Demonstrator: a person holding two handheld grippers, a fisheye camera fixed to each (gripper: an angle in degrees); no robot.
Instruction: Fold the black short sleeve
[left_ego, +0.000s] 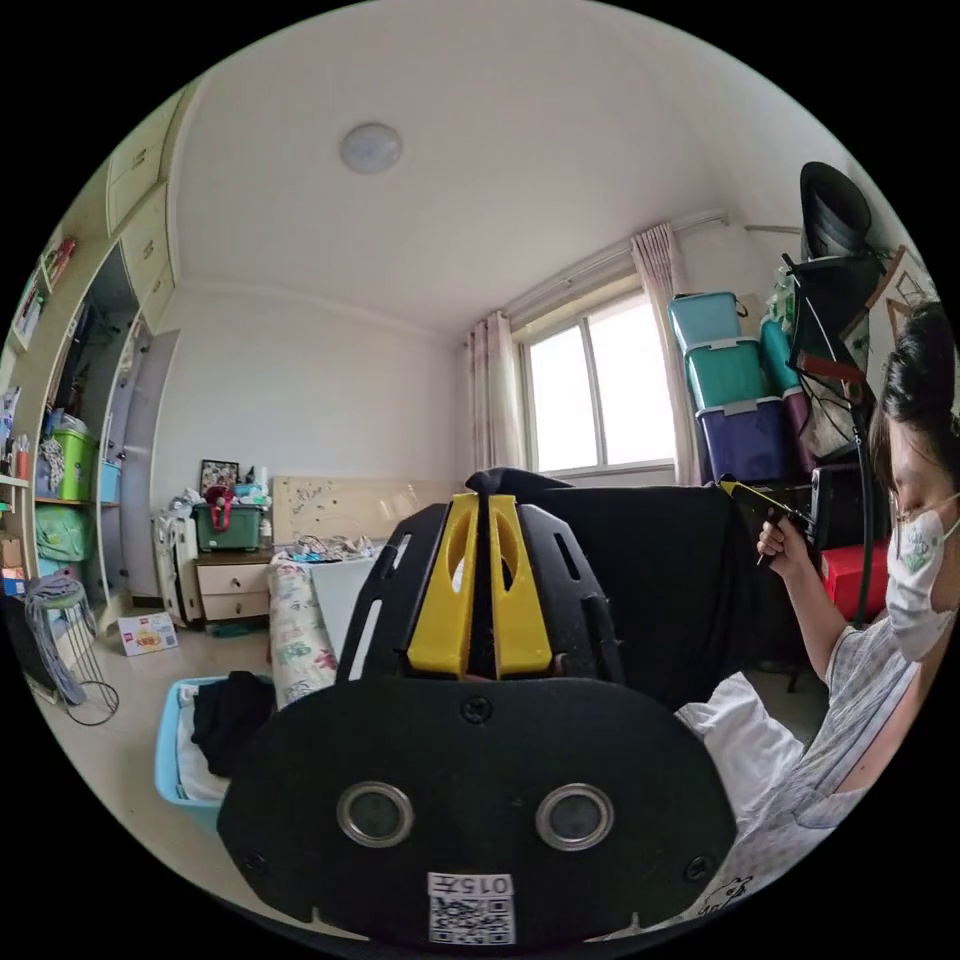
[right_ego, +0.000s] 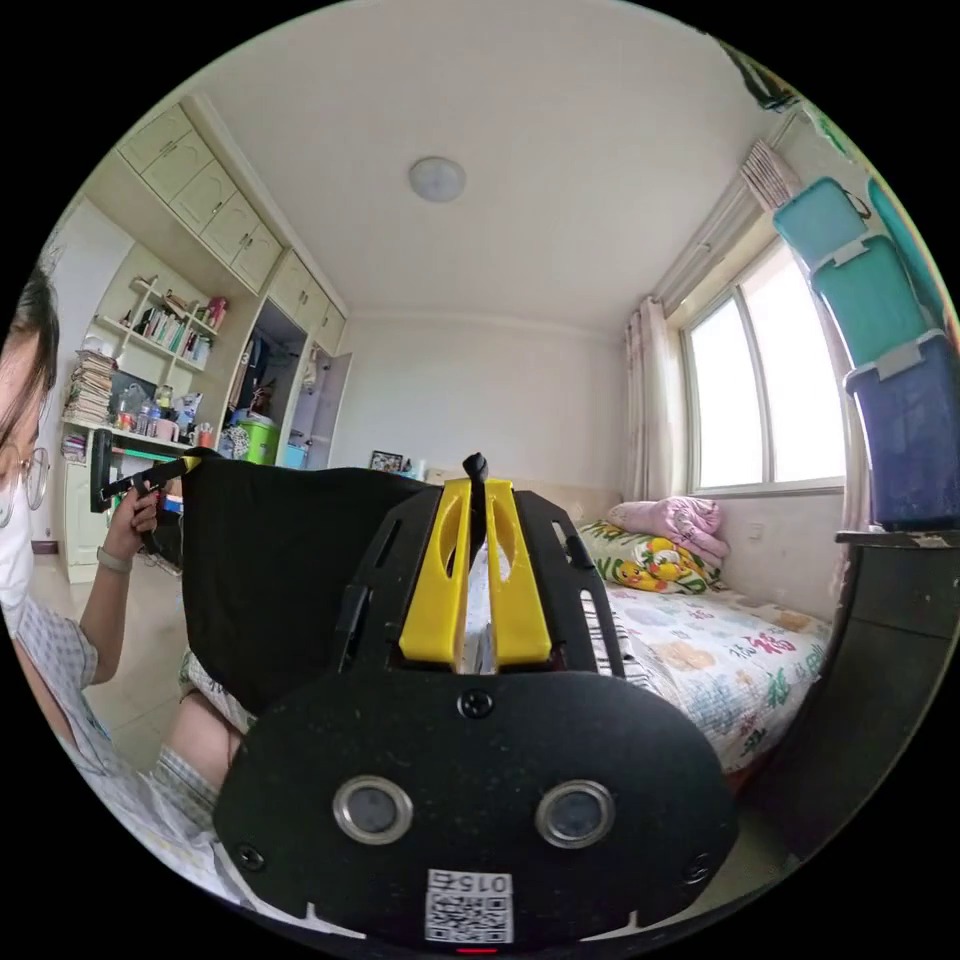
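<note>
Two tongs hold the black short sleeve (left_ego: 650, 570) up in the air, stretched between them in front of the window (left_ego: 600, 395). Its long axis runs from one grip to the other, and the cloth hangs down below that edge like a curtain. The left tongs (left_ego: 480, 500) have their yellow jaws pressed together on a bunched corner of the garment. In the right gripper view the right tongs (right_ego: 478, 490) likewise pinch a black tuft between closed jaws, and the shirt spreads away toward the other tongs (right_ego: 165, 470), gripped in the person's hand (right_ego: 130, 520). The lower hem is hidden behind the tong housings, so front and back, neckline and sleeves cannot be made out. Below the window lies a bed (right_ego: 720, 650) with a patterned cover.
</note>
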